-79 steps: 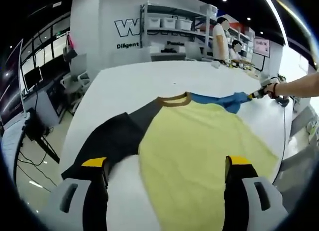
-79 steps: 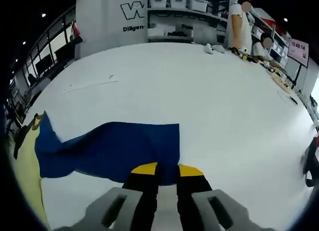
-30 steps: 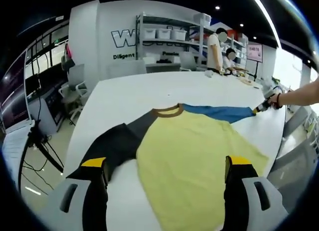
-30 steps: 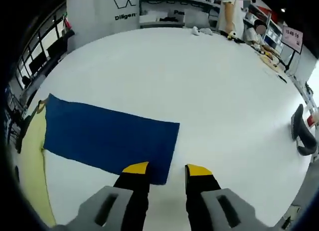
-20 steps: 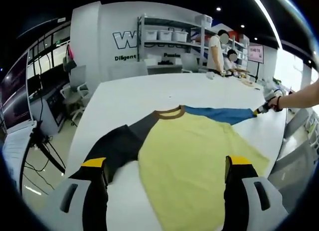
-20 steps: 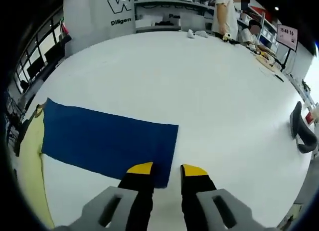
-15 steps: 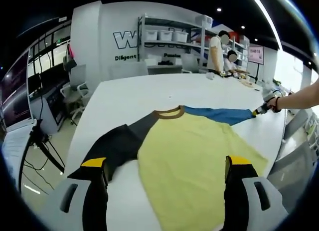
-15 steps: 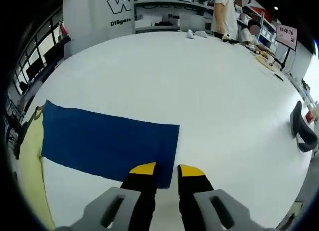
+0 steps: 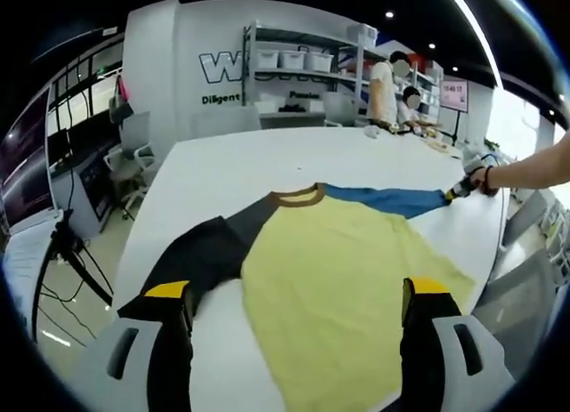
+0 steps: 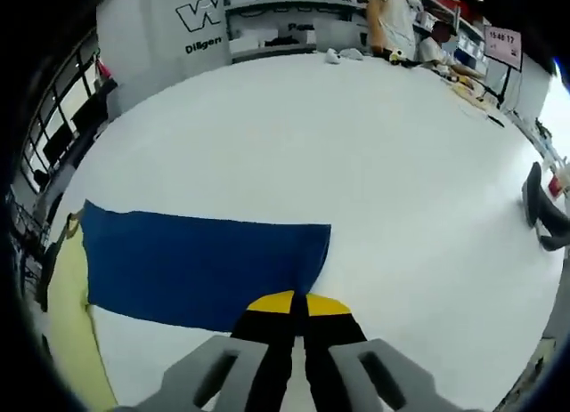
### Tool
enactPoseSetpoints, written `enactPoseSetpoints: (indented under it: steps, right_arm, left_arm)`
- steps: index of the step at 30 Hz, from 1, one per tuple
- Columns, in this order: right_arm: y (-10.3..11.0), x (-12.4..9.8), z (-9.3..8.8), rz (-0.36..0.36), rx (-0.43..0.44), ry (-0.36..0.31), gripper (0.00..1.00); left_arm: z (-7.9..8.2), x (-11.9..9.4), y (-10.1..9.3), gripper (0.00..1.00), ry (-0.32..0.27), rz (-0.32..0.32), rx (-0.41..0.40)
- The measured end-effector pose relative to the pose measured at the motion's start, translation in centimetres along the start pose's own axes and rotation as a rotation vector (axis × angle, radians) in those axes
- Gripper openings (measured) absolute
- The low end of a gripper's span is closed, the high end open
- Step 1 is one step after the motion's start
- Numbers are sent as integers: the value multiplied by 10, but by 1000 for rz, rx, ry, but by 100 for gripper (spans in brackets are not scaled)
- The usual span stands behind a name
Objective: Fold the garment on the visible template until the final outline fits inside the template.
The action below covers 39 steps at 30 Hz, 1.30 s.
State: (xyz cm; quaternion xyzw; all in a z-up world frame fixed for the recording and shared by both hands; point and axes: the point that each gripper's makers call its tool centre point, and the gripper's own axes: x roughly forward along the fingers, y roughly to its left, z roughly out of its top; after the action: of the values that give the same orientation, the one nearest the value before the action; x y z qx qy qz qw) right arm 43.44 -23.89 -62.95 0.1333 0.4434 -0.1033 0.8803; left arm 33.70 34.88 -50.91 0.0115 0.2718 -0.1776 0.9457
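Note:
A shirt with a yellow body [image 9: 338, 278], a brown collar [image 9: 297, 197], a black sleeve [image 9: 200, 252] and a blue sleeve [image 9: 392, 200] lies flat on the white table [image 9: 232, 163]. My left gripper [image 9: 297, 292] hovers over the shirt's near hem, jaws wide open and holding nothing. In the right gripper view the blue sleeve [image 10: 196, 261] stretches out flat to the left, with the yellow body [image 10: 67, 332] at the far left. My right gripper [image 10: 298, 301] is shut on the cuff's near corner. From the left gripper view, a hand holds that right gripper [image 9: 459, 191] at the sleeve's end.
Two people [image 9: 385, 83] stand at the table's far end by shelves with white bins [image 9: 298, 60]. Office chairs [image 9: 134, 132] stand past the table's left edge. A dark chair [image 10: 539, 203] sits beyond the right edge. Bare white tabletop [image 10: 374, 145] spreads beyond the sleeve.
The right gripper's jaws, open half a second ago, have closed on the blue sleeve's cuff. Before that the rumpled sleeve was laid out flat. The left gripper stayed open over the hem.

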Motion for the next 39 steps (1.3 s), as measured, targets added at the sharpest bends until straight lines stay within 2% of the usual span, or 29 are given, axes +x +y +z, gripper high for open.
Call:
enactPoseSetpoints:
  steps: [1,3,7,11,15,24,32,39]
  right_arm:
    - [5,-2,2,30,54,1,0]
    - [13,-10,3,58,105,14,0]
    - [25,-16,11,102,138,39,0]
    - [42,-18,29,155,89,27,0]
    - [63,-23,39,179,28,25,0]
    - [129,-39,62,271,-90,18,0]
    - [182,-49,66,326,-164,12,0]
    - [232,-53,58,393,-207,25,0]
  left_arm:
    - [2,0,-2,99,-9,-15,-22]
    - [4,-1,-2,99,-13,-16,-15]
    - [1,1,-2,99,2,-7,10]
    - [0,1,-5,99,6,-12,39]
    - [2,0,-5,99,-4,-14,27]
    - [3,-6,-7,99,-20,-25,21]
    - [0,-7,-13,99,-10,-39,27]
    - [-1,-5,-18,99,1,-60,34]
